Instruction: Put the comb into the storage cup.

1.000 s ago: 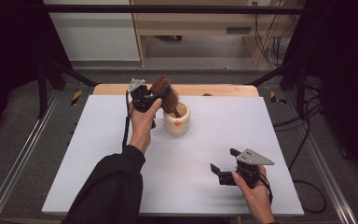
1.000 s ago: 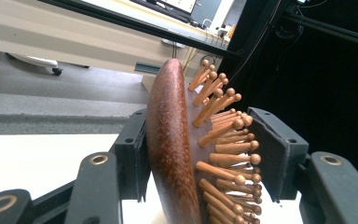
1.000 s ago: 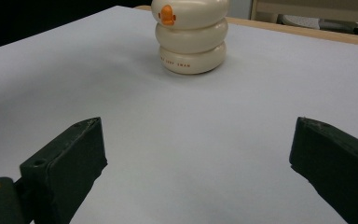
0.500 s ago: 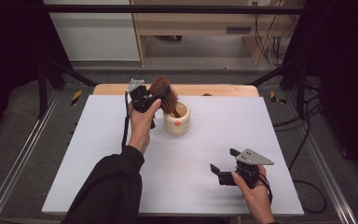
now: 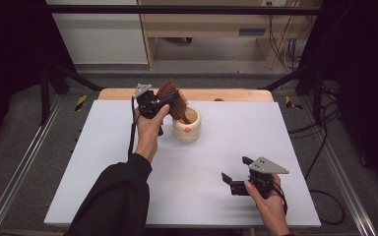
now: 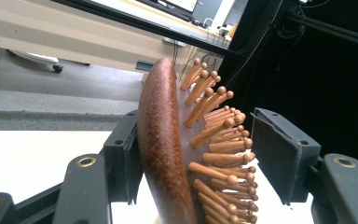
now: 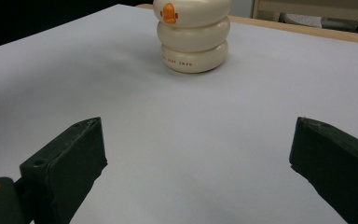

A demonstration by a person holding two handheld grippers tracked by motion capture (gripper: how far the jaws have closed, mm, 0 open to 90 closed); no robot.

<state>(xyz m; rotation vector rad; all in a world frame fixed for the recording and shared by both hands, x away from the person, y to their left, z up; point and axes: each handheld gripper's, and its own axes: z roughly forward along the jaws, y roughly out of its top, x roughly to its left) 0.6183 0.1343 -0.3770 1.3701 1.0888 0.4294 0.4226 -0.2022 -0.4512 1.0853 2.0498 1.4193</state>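
High view: nearest the person, the right gripper [image 5: 238,178] hovers low over the white table [image 5: 103,162], its jaws spread wide with nothing between them, aimed toward the cup [image 5: 186,127]. Farther off, the left gripper [image 5: 163,102] is at the brush [image 5: 173,100], whose handle stands in the cup while its head leans up and left, long axis steeply tilted. Left gripper view has the brush head [image 6: 168,149] between the jaws, back against the left pad, bristles toward the right pad, which stands clear; the jaws have just been opening.
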